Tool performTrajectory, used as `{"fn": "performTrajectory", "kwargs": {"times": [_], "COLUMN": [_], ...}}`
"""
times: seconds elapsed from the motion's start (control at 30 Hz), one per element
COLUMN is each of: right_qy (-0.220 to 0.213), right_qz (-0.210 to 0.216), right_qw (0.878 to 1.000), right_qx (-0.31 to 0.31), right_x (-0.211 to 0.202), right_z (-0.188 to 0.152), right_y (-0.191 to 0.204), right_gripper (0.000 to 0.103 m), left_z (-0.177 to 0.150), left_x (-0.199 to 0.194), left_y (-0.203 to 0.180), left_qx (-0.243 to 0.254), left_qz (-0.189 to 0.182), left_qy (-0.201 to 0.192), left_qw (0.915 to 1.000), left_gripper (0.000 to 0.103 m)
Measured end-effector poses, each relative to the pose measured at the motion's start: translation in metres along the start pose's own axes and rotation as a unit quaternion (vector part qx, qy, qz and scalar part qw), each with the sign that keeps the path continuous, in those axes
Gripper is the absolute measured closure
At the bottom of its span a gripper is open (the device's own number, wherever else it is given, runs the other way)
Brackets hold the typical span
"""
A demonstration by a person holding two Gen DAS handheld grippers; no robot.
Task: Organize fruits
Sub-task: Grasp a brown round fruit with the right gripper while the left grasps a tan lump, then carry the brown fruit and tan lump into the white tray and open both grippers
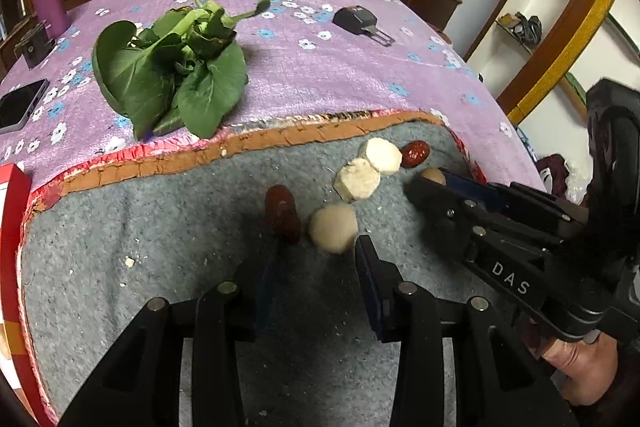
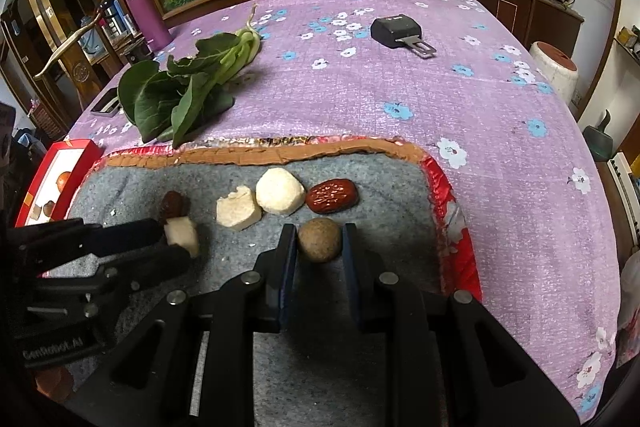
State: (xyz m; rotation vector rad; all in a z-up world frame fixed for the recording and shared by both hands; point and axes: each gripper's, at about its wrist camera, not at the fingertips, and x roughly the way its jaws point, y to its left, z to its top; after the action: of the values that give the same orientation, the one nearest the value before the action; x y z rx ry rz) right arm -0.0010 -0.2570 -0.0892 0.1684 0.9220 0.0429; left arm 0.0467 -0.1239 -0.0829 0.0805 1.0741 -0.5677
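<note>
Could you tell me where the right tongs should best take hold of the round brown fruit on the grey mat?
Grip the round brown fruit across its widest middle, coming in low from the near side. The right tongs already straddle it, open, one finger either side. Being ball-shaped, it would probably slip from an off-centre pinch.

Both my wrist cams sat low and close over the grey felt mat (image 1: 168, 227) (image 2: 392, 211), facing the flowery purple tablecloth (image 1: 312, 67) (image 2: 480, 107). Left cam looked from the left, right cam from the right; both caught that mat.
</note>
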Motion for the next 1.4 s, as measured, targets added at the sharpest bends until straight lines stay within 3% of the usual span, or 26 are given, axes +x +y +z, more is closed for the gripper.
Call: {"fn": "performTrajectory", "kwargs": {"times": [0.63, 0.73, 0.9, 1.2, 1.4], "right_qy": [-0.002, -0.003, -0.004, -0.011, -0.023], "right_qz": [-0.006, -0.006, -0.006, -0.003, 0.011], "right_qw": [1.0, 1.0, 1.0, 1.0, 1.0], "right_qx": [0.006, 0.007, 0.008, 0.005, -0.012], "right_x": [-0.006, -0.007, -0.008, -0.018, -0.031], "right_z": [-0.005, -0.006, -0.006, -0.006, 0.0], "right_y": [-0.01, -0.012, -0.013, -0.008, 0.016], "right_gripper": [0.079, 0.079, 0.079, 0.079, 0.079], "left_z": [0.019, 0.018, 0.018, 0.011, 0.005], "left_x": [0.02, 0.02, 0.018, -0.006, -0.039], "left_y": [-0.016, -0.014, -0.01, -0.008, 0.011], "left_qx": [0.002, 0.001, -0.003, -0.006, -0.024], "left_qz": [-0.002, 0.008, 0.002, 0.003, 0.026], "left_qy": [0.005, 0.004, 0.002, -0.015, -0.039], "left_qw": [1.0, 1.0, 1.0, 0.9999, 0.9986], "left_gripper": [0.066, 0.077, 0.078, 0.078, 0.078]}}
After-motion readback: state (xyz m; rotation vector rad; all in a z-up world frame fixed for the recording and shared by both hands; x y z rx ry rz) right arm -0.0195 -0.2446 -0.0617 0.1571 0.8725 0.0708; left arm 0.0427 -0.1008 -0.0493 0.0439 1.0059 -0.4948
